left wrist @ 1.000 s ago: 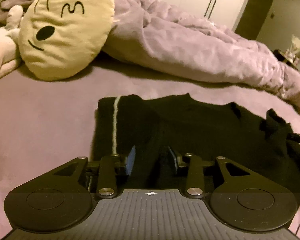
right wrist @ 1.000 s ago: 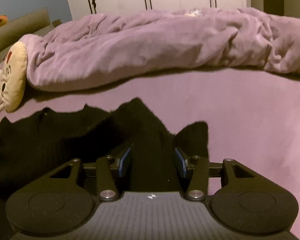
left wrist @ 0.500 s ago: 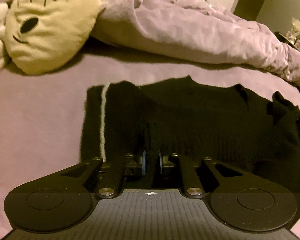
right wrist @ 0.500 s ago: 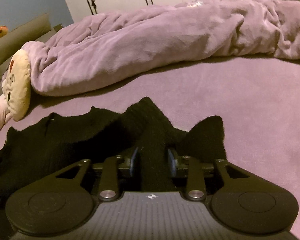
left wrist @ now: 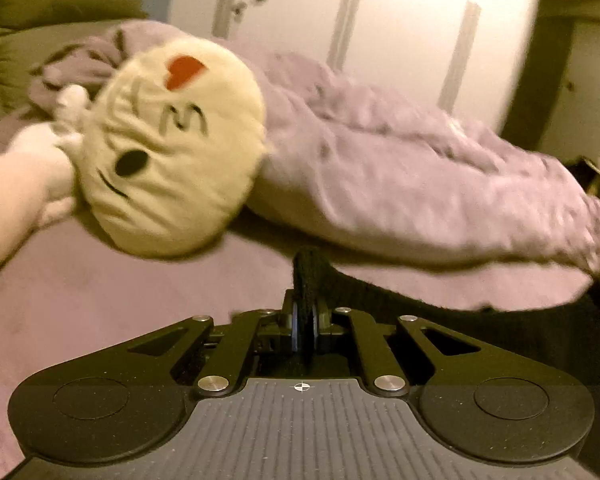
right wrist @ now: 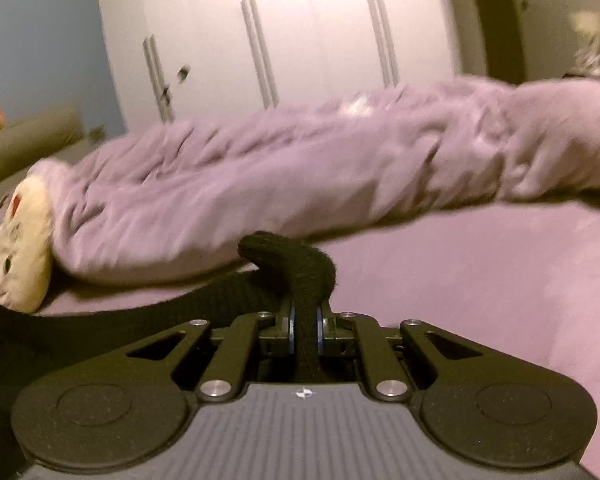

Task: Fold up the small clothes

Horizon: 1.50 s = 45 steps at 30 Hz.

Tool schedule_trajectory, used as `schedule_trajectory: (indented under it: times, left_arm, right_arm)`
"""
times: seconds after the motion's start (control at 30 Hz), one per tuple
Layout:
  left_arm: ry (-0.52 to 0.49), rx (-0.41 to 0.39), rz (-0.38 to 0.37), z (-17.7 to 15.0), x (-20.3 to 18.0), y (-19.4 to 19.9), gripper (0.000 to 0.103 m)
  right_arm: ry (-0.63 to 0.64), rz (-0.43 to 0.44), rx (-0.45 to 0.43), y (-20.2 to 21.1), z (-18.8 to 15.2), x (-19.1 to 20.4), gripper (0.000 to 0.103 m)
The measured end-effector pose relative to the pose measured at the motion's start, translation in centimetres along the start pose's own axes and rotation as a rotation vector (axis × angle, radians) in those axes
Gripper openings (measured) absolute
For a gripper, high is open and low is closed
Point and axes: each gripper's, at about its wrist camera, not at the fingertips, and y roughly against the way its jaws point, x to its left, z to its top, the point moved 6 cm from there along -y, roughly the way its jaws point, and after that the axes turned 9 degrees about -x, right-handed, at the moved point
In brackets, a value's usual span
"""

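The left gripper [left wrist: 305,322] is clamped on a fold of the black knitted garment [left wrist: 500,320], its jaws having just closed on the cloth; a tuft of knit sticks up above the pads. The right gripper [right wrist: 305,330] likewise pinches a bunched fold of the same garment [right wrist: 292,264], its jaws also just closed. Between the two grips the garment stretches as a dark band above the purple bed [right wrist: 480,280]. Along the far edge of the bed lies a rumpled purple blanket [left wrist: 400,184], with a round cream cushion [left wrist: 172,148] bearing a face at its left end. White wardrobe doors [right wrist: 300,40] stand behind, blurred
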Motion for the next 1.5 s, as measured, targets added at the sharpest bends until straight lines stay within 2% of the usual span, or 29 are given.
schedule_trajectory:
  times: [0.07,0.17,0.2,0.23,0.3,0.33,0.37,0.43,0.63,0.7,0.83,0.87,0.97,1.1,1.27,1.5]
  left_arm:
    - [0.043,-0.01,0.038,0.2,0.4,-0.8,0.008]
    - [-0.001,-0.029,0.116,-0.6,0.1,-2.2,0.011]
    - [-0.015,-0.01,0.132,-1.2,-0.1,-2.6,0.014]
    - [-0.023,0.004,0.153,-1.8,-0.2,-2.8,0.021]
    - [-0.019,0.006,0.132,-2.8,-0.3,-2.3,0.037]
    - [-0.018,0.011,0.118,-3.2,-0.2,-1.9,0.056]
    - [-0.017,0.014,0.12,-3.6,0.2,-1.4,0.065]
    - [-0.005,0.037,0.117,-5.0,1.1,-0.2,0.066]
    - [0.043,0.144,0.094,-10.7,2.9,3.3,0.076]
    - [0.037,0.157,0.096,-12.2,3.1,4.4,0.076]
    - [0.057,0.141,0.112,-12.1,3.0,5.8,0.078]
    - [0.059,0.14,0.115,-11.8,2.9,6.1,0.079]
    - [0.048,0.149,0.132,-11.3,2.5,6.1,0.079]
    - [0.022,0.155,0.126,-11.4,1.7,6.1,0.079]
    - [-0.057,0.186,0.155,-11.8,1.1,5.0,0.062]
    - [-0.097,0.195,0.161,-11.5,0.4,4.6,0.036]
  right_arm:
    - [0.02,-0.031,-0.02,-0.2,0.1,-0.1,0.009]
    - [0.058,-0.077,-0.014,-1.1,-0.7,0.1,0.011]
    - [0.086,-0.106,-0.014,-1.4,-1.1,0.0,0.011]
    - [0.106,-0.152,0.0,-1.6,-1.5,-0.2,0.018]
    - [0.081,-0.187,0.024,-1.2,-2.0,-0.8,0.022]
    - [0.047,-0.178,0.04,-0.6,-2.2,-1.3,0.025]
    - [0.022,-0.169,0.058,0.1,-2.3,-1.9,0.025]
    - [-0.019,-0.148,0.081,2.2,-3.1,-2.7,0.026]
    - [-0.129,-0.074,0.142,8.6,-7.4,-3.5,0.043]
    - [-0.118,-0.062,0.171,9.0,-8.6,-3.4,0.047]
    - [-0.12,-0.062,0.188,9.0,-9.0,-3.1,0.046]
    - [-0.117,-0.061,0.186,8.9,-8.8,-3.1,0.036]
    - [-0.069,-0.07,0.182,8.7,-8.7,-2.5,0.018]
    - [-0.005,-0.087,0.151,9.2,-8.2,-1.9,0.015]
    - [0.013,-0.102,0.152,9.2,-8.0,-2.0,0.014]
    - [0.068,-0.115,0.159,9.2,-8.1,-1.4,0.015]
